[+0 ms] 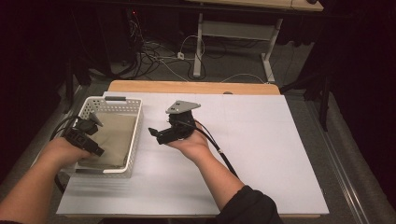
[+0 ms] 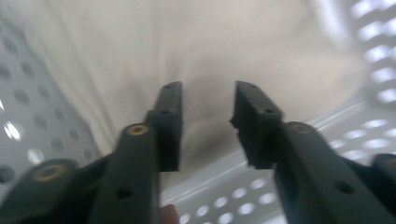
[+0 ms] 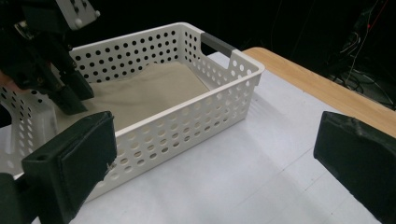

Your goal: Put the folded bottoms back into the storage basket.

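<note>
The left gripper hangs inside the white plastic basket with round holes, just above the folded beige cloth lying in it. Its jaws are a little apart and hold nothing. The right gripper waits beside the basket over the white table, wide open and empty.

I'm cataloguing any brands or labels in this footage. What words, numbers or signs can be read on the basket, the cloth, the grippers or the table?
None can be read.
White perforated basket: no label or print visible.
Beige folded cloth in it: plain, no tag showing.
Left gripper and right gripper: plain black jaws, no marking.
White table sheet: blank.
</note>
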`<state>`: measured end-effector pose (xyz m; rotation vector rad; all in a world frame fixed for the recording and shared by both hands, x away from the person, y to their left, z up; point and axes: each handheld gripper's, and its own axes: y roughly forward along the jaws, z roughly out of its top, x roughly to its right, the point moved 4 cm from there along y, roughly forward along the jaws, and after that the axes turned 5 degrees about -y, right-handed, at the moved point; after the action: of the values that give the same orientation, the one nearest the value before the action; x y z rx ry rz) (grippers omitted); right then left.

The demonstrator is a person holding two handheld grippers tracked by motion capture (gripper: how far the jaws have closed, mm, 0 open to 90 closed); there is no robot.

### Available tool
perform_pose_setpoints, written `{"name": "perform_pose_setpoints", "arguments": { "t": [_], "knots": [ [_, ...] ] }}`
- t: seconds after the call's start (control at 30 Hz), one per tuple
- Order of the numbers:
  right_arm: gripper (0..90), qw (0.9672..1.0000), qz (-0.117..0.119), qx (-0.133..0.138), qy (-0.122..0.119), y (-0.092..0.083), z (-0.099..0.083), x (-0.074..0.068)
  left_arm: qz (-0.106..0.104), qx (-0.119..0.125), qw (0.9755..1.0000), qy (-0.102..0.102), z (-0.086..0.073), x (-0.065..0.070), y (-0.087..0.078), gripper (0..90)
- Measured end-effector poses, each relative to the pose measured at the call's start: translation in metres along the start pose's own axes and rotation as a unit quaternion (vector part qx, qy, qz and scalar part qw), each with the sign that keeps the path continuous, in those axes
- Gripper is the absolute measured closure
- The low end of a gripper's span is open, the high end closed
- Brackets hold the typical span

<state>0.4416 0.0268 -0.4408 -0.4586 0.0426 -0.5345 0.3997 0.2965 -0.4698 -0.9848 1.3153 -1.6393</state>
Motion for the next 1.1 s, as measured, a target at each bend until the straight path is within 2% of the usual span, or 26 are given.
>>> {"name": "perform_pose_setpoints", "arguments": {
  "t": [0.03,0.1,0.2,0.33,0.47,0.53,0.6,0.67,0.77,0.8,0.83,0.9,1.1],
  "knots": [
    [0.0,1.0,-0.001,0.001,-0.001,-0.002,0.001,0.0,-0.001,0.013,0.9999,0.005,0.004,0.004,-0.002,73.3],
    [0.0,1.0,-0.001,0.001,-0.003,-0.004,0.001,-0.001,0.003,0.026,0.9996,0.009,0.01,0.011,0.001,79.4],
    [0.0,1.0,0.001,0.002,-0.004,-0.006,-0.002,-0.001,-0.008,-0.006,0.9997,0.023,0.013,0.021,0.015,81.2],
    [0.0,1.0,-0.002,0.002,0.0,-0.009,-0.005,0.001,-0.022,-0.048,0.9977,0.042,0.007,0.031,0.027,81.1],
    [0.0,1.0,-0.003,0.006,0.001,-0.012,-0.006,0.001,-0.042,-0.056,0.9962,0.053,0.003,0.04,0.028,81.0],
    [0.0,1.0,-0.003,0.006,0.001,-0.013,-0.006,0.001,-0.031,-0.05,0.9968,0.054,0.003,0.04,0.022,80.9],
    [0.0,1.0,-0.004,0.007,0.0,-0.014,-0.005,0.001,-0.029,-0.027,0.9983,0.044,0.003,0.035,0.01,80.7],
    [0.0,0.9999,-0.007,0.008,0.0,-0.016,-0.004,0.001,-0.004,-0.008,0.9996,0.027,0.002,0.024,-0.002,80.7],
    [0.0,0.9999,-0.006,0.01,0.0,-0.018,-0.004,0.0,0.029,0.01,0.9995,-0.004,-0.001,0.003,-0.011,80.7],
    [0.0,0.9999,-0.006,0.01,0.0,-0.018,-0.005,0.0,0.033,0.014,0.9992,-0.017,-0.003,-0.004,-0.012,80.8],
    [0.0,0.9999,-0.007,0.008,0.0,-0.018,-0.005,0.0,0.034,0.013,0.999,-0.027,-0.005,-0.01,-0.01,80.7],
    [0.0,0.9999,-0.007,0.007,0.001,-0.018,-0.007,0.001,0.039,0.004,0.9987,-0.033,-0.011,-0.018,-0.004,80.8],
    [0.0,1.0,-0.007,-0.001,0.002,-0.016,-0.012,0.003,0.053,-0.038,0.9973,-0.033,-0.024,-0.028,0.017,81.0]
  ]
}}
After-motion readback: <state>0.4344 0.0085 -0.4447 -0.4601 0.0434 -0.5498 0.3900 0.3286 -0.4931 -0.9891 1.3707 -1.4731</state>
